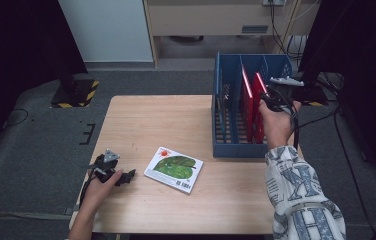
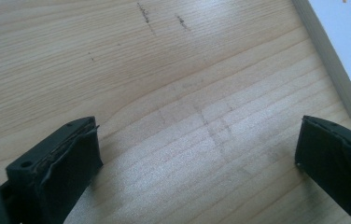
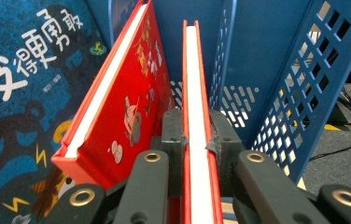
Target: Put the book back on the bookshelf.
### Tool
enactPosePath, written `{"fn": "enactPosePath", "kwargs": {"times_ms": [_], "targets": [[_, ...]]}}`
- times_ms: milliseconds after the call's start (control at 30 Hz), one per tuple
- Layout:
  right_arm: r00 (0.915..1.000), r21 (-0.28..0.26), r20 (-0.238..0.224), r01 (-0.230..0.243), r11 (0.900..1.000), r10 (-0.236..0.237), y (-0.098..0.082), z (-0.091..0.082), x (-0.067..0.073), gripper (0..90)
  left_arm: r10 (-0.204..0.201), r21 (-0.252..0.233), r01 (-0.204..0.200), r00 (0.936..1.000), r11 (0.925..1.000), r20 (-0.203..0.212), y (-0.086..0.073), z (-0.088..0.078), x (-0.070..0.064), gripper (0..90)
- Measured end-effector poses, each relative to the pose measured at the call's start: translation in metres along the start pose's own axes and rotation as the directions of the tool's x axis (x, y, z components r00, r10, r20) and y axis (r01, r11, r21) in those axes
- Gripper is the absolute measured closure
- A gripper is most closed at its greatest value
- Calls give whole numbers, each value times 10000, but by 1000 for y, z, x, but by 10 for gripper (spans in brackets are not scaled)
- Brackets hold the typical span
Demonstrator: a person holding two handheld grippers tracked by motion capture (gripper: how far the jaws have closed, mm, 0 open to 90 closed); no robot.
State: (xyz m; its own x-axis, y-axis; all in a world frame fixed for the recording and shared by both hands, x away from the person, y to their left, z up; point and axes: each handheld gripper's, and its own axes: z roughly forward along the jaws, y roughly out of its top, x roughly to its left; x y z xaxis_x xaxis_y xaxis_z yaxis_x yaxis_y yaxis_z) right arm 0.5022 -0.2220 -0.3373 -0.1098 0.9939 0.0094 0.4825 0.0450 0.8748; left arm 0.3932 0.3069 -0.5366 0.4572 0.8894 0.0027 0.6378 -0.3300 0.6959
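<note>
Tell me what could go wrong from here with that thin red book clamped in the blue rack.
1. The right gripper is shut on the upright thin red book; the other red book leans close beside it and could get dragged or tipped.
2. The blue plastic rack might shift if the book catches.

Book rack [image 1: 226, 145] sits at the right of the bench [image 1: 141, 120], two hardcover books [image 1: 248, 100] upright inside it, side by side. Lower centre, a picture book [image 1: 173, 169] lies flat, with the left tool [image 1: 126, 176] just left of it.
</note>
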Motion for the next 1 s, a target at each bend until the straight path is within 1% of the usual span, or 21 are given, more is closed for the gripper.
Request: {"fn": "enactPosePath", "kwargs": {"times_ms": [167,367,533,700,1000], "targets": [[10000,-89,94,23,10000,-22,4,2,1,792,7,5,-7,10000,10000,-1,0,0,0,0],[9999,-279,140,28,9996,-24,11,10,2,792,7,4,-7,10000,10000,1,0,0,0,0],[9997,-337,169,172,9993,-166,14,20,5,792,15,3,-15,10000,10000,12,0,0,0,0],[9996,-266,200,193,9995,-188,17,31,5,792,-31,-38,31,10000,10000,14,0,1,0,0],[9995,-224,259,211,9995,-205,24,47,8,790,3,-33,-3,10000,10000,30,1,1,0,0]]}}
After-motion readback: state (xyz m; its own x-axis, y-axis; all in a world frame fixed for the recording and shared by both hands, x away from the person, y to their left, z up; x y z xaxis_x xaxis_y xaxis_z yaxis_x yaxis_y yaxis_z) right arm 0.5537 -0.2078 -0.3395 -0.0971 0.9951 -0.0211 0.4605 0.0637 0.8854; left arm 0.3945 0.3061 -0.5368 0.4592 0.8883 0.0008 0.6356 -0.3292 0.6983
